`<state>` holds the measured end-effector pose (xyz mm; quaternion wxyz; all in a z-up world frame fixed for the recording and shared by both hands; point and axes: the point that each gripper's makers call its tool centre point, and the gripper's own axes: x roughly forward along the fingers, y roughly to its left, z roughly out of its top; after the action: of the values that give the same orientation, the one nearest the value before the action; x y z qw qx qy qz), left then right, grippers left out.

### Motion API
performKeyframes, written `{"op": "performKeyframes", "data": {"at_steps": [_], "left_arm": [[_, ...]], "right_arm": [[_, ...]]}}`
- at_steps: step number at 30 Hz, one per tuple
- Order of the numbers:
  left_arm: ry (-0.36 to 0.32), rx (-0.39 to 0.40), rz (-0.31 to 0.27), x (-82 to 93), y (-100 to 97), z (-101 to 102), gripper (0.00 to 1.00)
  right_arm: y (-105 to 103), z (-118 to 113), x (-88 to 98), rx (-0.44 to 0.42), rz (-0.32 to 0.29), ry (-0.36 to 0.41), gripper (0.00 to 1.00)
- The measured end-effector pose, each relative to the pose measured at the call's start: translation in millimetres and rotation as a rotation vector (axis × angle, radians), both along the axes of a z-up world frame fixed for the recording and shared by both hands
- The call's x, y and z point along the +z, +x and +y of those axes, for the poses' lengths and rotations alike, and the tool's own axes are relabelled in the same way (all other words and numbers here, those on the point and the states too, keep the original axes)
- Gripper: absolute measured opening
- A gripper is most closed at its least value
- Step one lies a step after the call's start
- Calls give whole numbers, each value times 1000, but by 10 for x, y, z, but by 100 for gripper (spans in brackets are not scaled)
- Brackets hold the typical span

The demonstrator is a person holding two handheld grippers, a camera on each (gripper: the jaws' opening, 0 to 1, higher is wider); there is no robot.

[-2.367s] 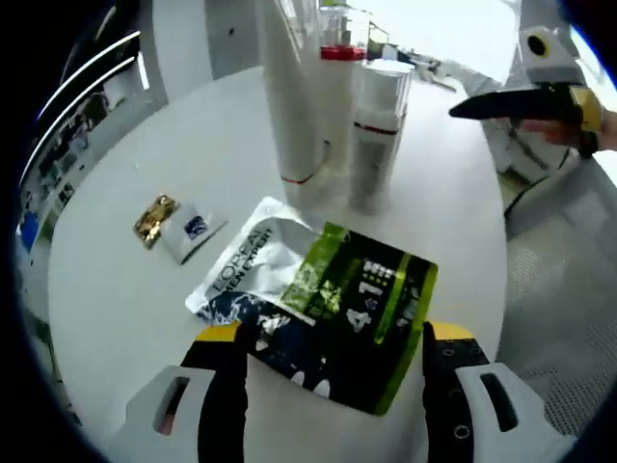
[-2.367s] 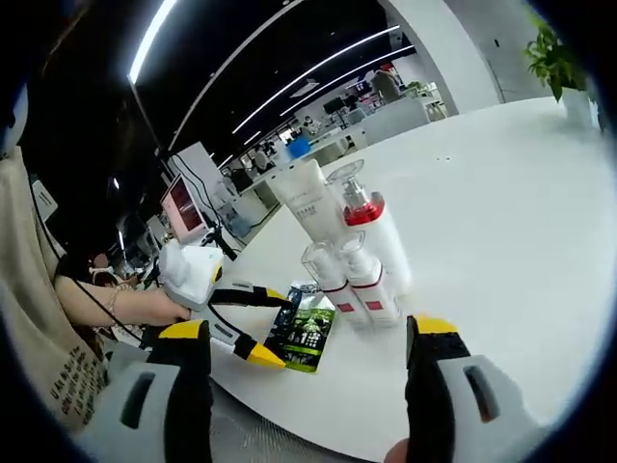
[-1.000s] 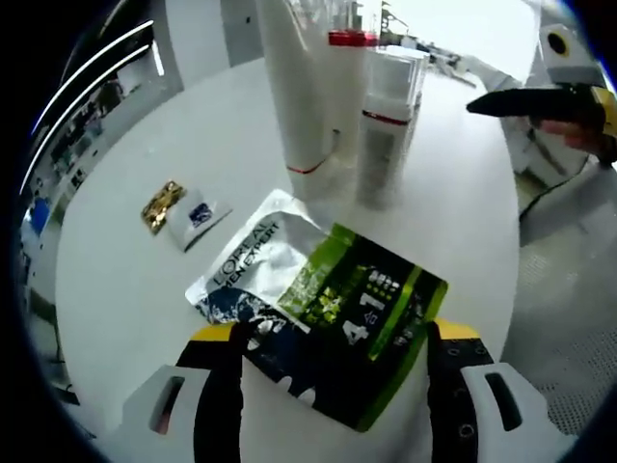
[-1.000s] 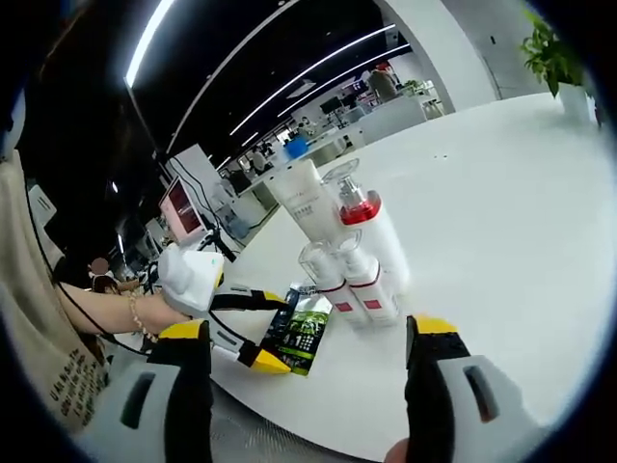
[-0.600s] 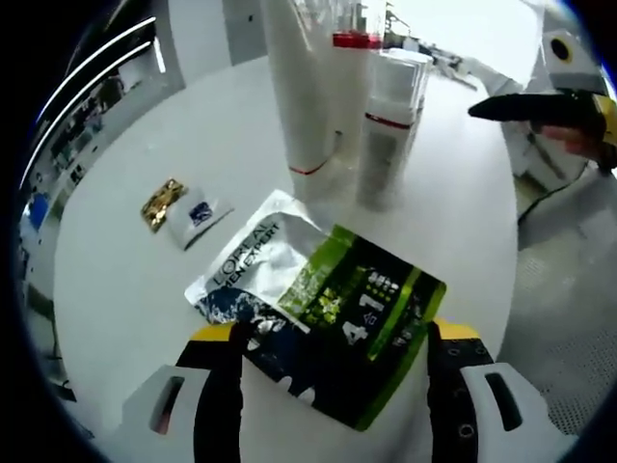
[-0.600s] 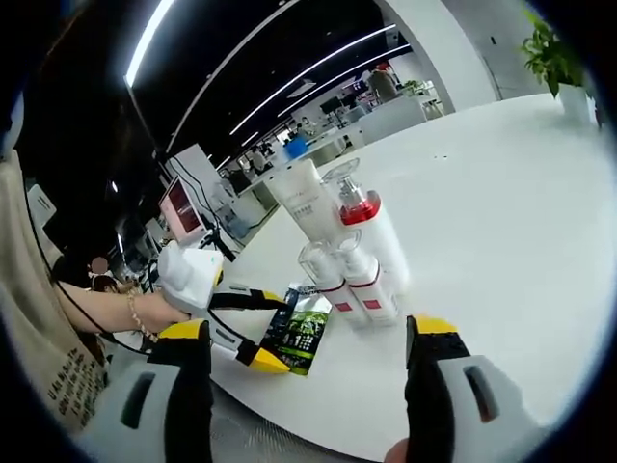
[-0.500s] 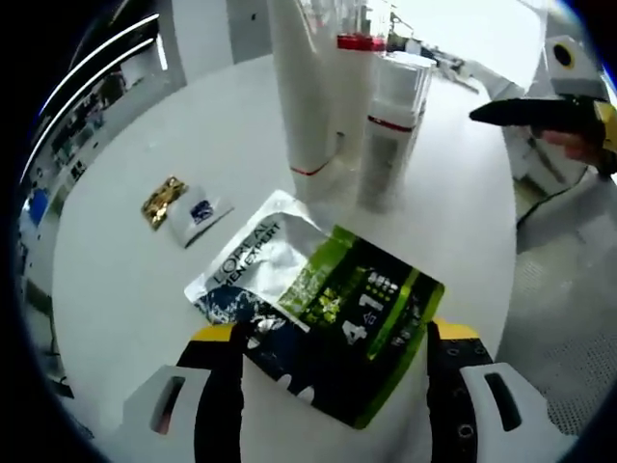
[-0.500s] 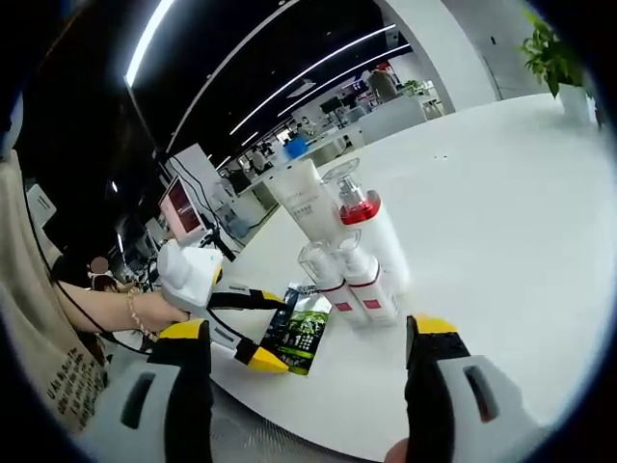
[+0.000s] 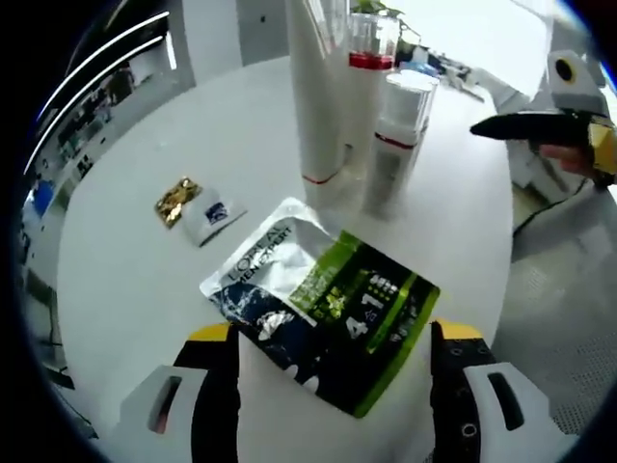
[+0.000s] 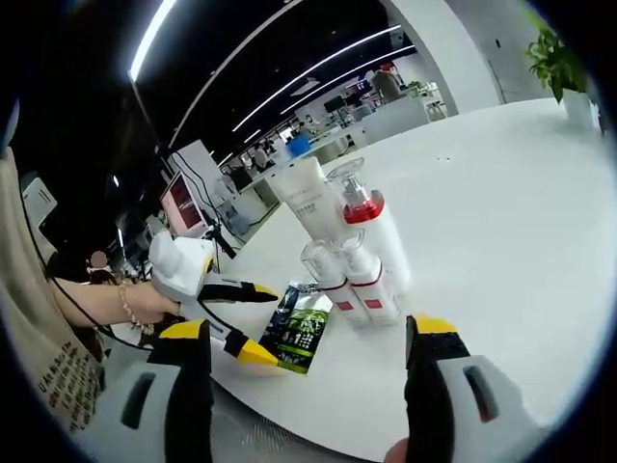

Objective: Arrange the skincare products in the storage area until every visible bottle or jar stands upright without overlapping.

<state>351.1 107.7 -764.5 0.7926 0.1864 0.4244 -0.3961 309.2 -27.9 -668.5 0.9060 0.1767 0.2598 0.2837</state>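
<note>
While the left gripper (image 9: 333, 352) hangs with jaws spread wide over the green sachet (image 9: 355, 318) lying flat on the white table (image 9: 125, 280), overlapping a silver sachet (image 9: 262, 262), the right gripper (image 10: 307, 362) gapes empty too; four bottles (image 10: 352, 260) stand upright, clustered just beyond.

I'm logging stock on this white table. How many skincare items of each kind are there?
Upright white tube: 1
Red-collared pump bottle: 1
Small red-banded bottles: 2
Large flat sachets, silver and green: 2
Small sachets, gold and white: 2
Total: 8
</note>
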Motion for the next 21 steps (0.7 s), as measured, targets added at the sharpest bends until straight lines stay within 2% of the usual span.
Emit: {"op": "performKeyframes", "data": {"at_steps": [8,13,16,21], "left_arm": [[-27,17,-14,130,-15,16,85],[-91,20,-15,239,-58,-30,94],[-133,29,-28,344,-97,-53,97],[-154,42,-42,402,-172,-9,97]], "right_arm": [[-6,2,32,6,-15,-18,83],[-22,17,45,19,-23,-37,83],[-43,11,63,26,-28,-47,83],[-60,-24,85,20,-32,-50,83]]}}
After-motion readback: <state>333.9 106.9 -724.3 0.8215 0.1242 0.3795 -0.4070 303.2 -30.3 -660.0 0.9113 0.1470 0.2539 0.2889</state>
